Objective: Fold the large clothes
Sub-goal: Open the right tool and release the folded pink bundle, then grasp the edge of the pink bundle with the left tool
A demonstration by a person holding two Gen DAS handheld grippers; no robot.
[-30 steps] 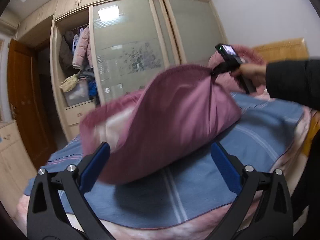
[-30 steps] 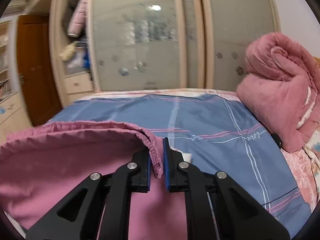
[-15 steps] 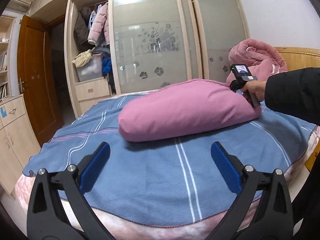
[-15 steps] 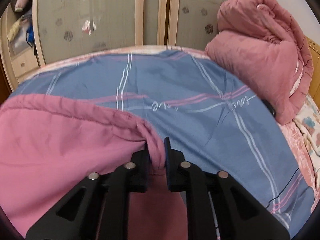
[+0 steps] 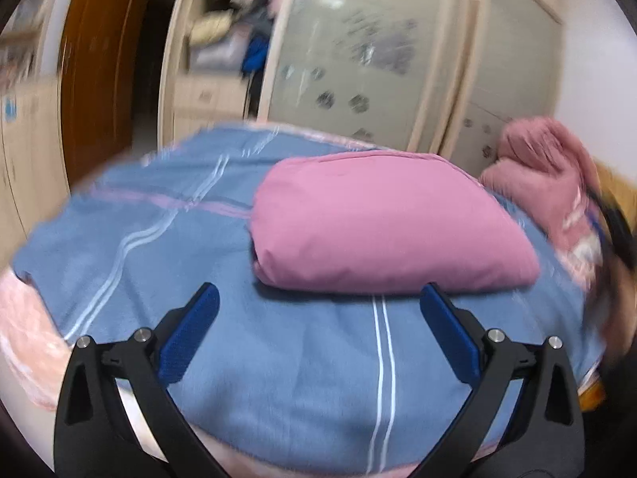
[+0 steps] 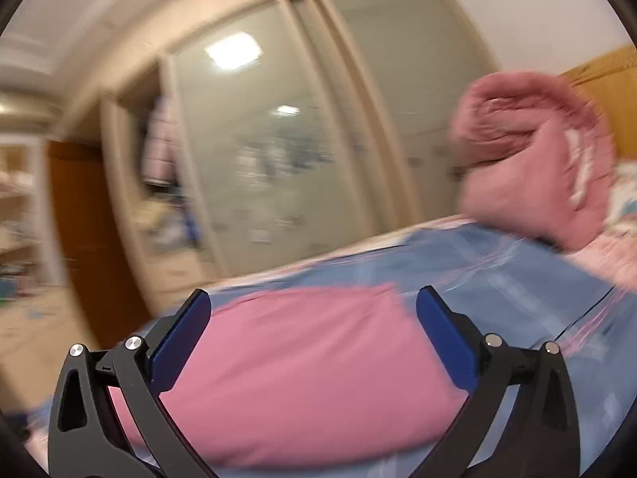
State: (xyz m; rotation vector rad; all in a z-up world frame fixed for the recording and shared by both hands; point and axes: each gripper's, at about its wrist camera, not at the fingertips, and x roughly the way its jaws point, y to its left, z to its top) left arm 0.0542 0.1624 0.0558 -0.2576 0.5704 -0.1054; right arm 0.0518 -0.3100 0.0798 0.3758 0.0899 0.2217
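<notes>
The pink garment [image 5: 382, 223] lies folded in a puffy bundle on the blue striped bedspread [image 5: 278, 358]. My left gripper [image 5: 318, 334] is open and empty, just in front of the bundle's near edge. In the right wrist view the same garment [image 6: 302, 366] lies under and ahead of my right gripper [image 6: 314, 334], which is open and empty above it. Both views are blurred by motion.
A rolled pink quilt [image 5: 553, 175] sits at the head of the bed, also in the right wrist view [image 6: 537, 171]. A wardrobe with frosted sliding doors [image 6: 302, 147] stands beyond the bed. A brown door [image 5: 99, 59] is at the left.
My right gripper has opened, let go of the garment's edge and lifted back. The garment has settled flat on the bed. My left gripper has swung right and closer to it.
</notes>
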